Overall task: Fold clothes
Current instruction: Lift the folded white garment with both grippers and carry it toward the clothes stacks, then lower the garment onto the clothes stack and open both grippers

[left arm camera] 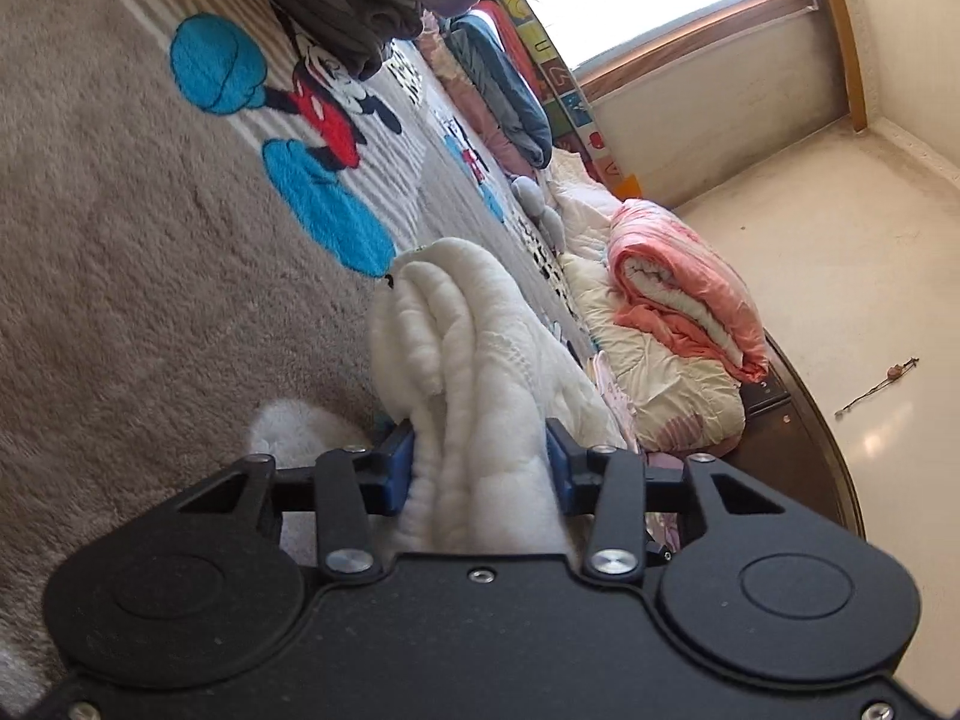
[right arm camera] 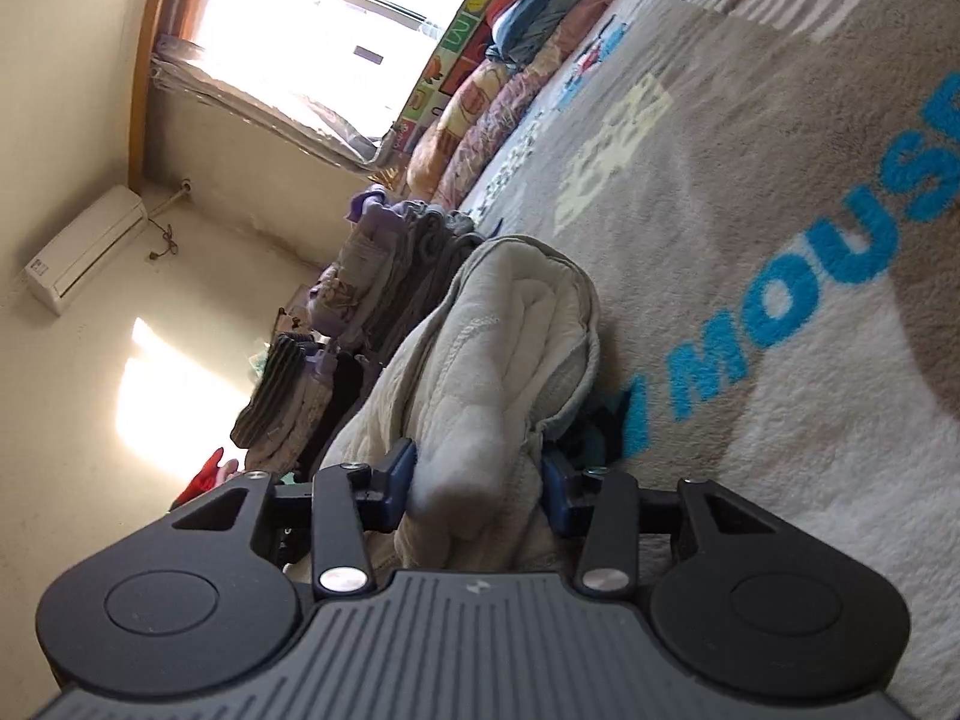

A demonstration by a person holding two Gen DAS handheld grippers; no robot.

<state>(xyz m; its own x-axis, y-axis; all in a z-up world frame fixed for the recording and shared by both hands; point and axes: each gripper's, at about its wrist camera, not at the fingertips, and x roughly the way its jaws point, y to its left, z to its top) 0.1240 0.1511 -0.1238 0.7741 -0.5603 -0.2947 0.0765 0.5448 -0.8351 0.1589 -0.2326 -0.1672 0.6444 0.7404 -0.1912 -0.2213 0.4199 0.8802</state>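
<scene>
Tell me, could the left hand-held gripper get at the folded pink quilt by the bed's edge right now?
Probably not yet. The left hand-held gripper is shut on a bunched white fleece garment, so it is occupied. The folded pink quilt lies ahead and to the side with nothing between, but the garment must go down first.

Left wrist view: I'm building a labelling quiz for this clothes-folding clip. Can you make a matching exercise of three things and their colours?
Things:
1. fluffy garment in the left gripper
2. rolled quilt at the bed's edge
3. cartoon mouse's shoe on the blanket

Colours:
A. bright blue
B. white
C. coral pink

Pairs: 1-B, 2-C, 3-A
</scene>
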